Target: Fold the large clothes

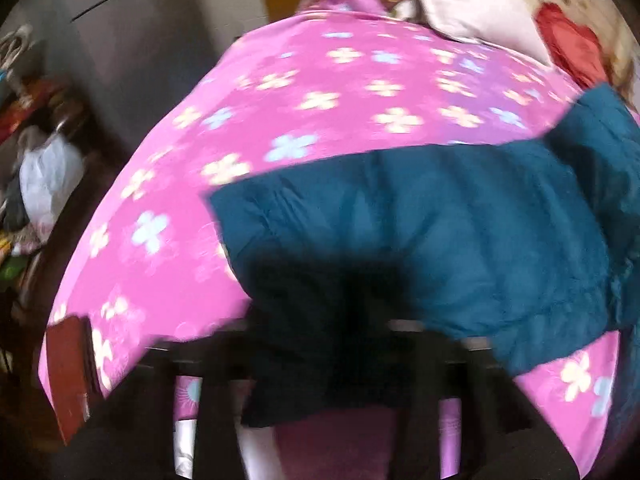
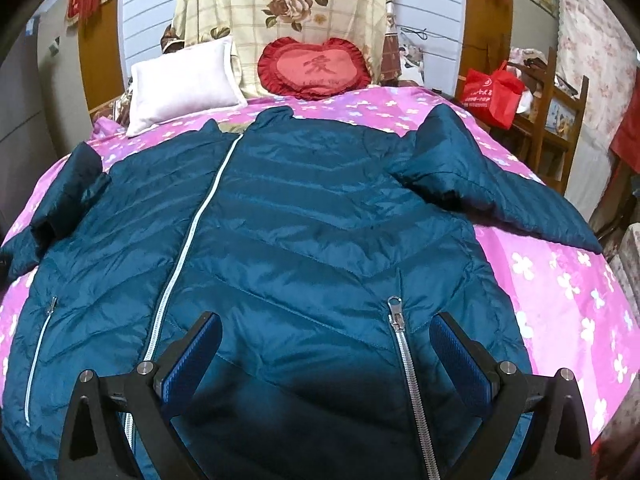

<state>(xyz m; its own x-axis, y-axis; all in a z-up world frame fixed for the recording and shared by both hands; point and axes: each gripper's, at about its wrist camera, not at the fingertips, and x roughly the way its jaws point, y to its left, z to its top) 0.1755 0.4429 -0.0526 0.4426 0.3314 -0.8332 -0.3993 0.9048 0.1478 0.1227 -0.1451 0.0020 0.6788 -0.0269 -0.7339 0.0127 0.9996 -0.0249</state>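
Observation:
A teal quilted jacket [image 2: 304, 216] lies front up on the pink flowered bedspread [image 2: 560, 280], its white centre zipper [image 2: 188, 240] closed and both sleeves spread out. My right gripper [image 2: 325, 320] hovers open over the jacket's lower front, with a silver pocket zipper [image 2: 400, 332] between its blue pads [image 2: 460, 360]. The left wrist view is blurred. There the jacket [image 1: 420, 240] runs in from the right, and a dark fold of it hangs between the fingers of my left gripper [image 1: 324, 380], which looks shut on it.
A white pillow [image 2: 180, 80] and a red heart cushion [image 2: 312, 66] sit at the head of the bed. A red bag [image 2: 492, 92] rests on a wooden shelf at the right. Bags and clutter [image 1: 44, 184] lie on the floor left of the bed.

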